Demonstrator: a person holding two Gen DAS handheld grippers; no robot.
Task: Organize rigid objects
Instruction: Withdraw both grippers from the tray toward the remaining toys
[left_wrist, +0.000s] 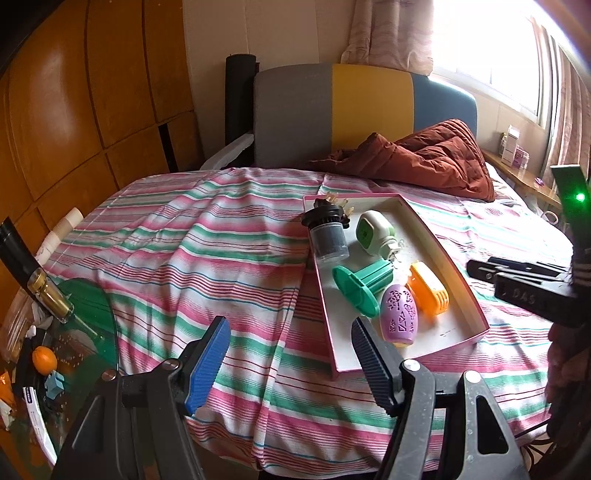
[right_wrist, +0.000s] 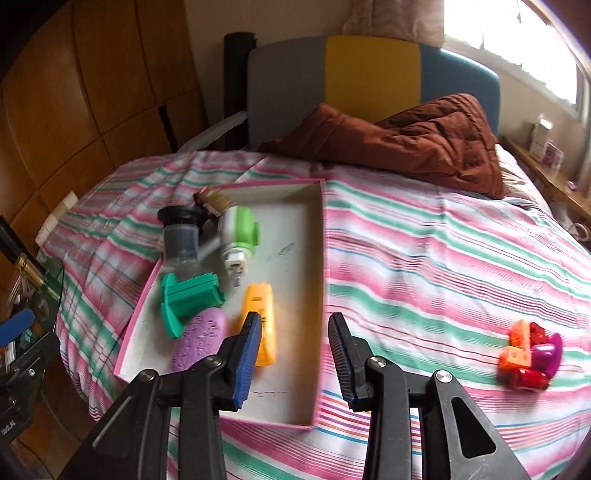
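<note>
A pink-rimmed shallow box (left_wrist: 448, 254) (right_wrist: 295, 402) lies on the striped bedspread. In it are a clear cylinder with a black cap (left_wrist: 327, 236) (right_wrist: 181, 236), a green-and-white plug device (left_wrist: 375, 232) (right_wrist: 238, 232), a teal spool (left_wrist: 360, 290) (right_wrist: 188, 299), a purple patterned egg (left_wrist: 399, 317) (right_wrist: 199, 341) and an orange piece (left_wrist: 430, 295) (right_wrist: 264, 317). My left gripper (left_wrist: 288, 325) hangs open over the bedspread left of the box, holding nothing. My right gripper (right_wrist: 294, 317) is open above the box's near end; the orange piece lies just past its left finger.
A cluster of red, orange and purple toy pieces (right_wrist: 528, 354) sits on the bedspread to the right. A rust-brown quilt (right_wrist: 417, 140) is bunched by the headboard. A cluttered glass side table (left_wrist: 74, 325) with a dark bottle stands left of the bed.
</note>
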